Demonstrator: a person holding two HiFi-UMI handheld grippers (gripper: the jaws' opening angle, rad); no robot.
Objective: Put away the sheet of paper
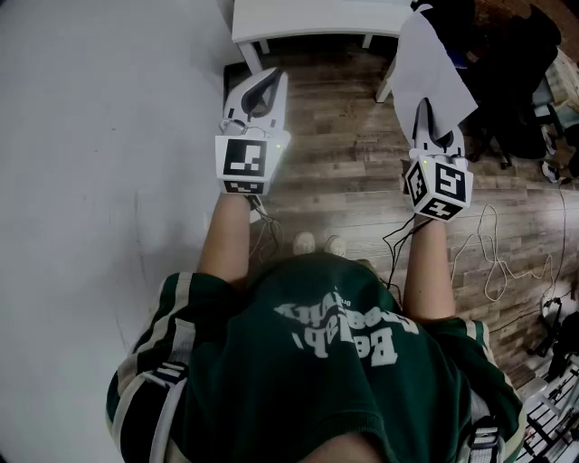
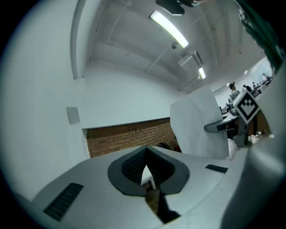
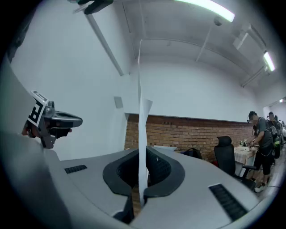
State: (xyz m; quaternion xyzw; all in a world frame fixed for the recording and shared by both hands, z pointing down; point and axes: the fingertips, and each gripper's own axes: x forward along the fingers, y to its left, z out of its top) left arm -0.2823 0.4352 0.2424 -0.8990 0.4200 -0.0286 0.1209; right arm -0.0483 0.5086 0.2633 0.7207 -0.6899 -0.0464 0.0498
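1. The right claw (image 3: 142, 175) is shut on the lower edge of the thin white sheet of paper (image 1: 432, 68), which rises above it. Keep that pinch firm, because the bite looks small.
2. The left claw (image 1: 262, 90) is closed and empty. It could steady the free end.
3. Move slowly toward the white worktop (image 1: 317, 18), probably the destination, so the sheet does not fold.

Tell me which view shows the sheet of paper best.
Head view: the sheet of paper shows its broad face, held by the right gripper. Right gripper view shows it edge-on between the shut jaws; left gripper view shows its face, partly covered.
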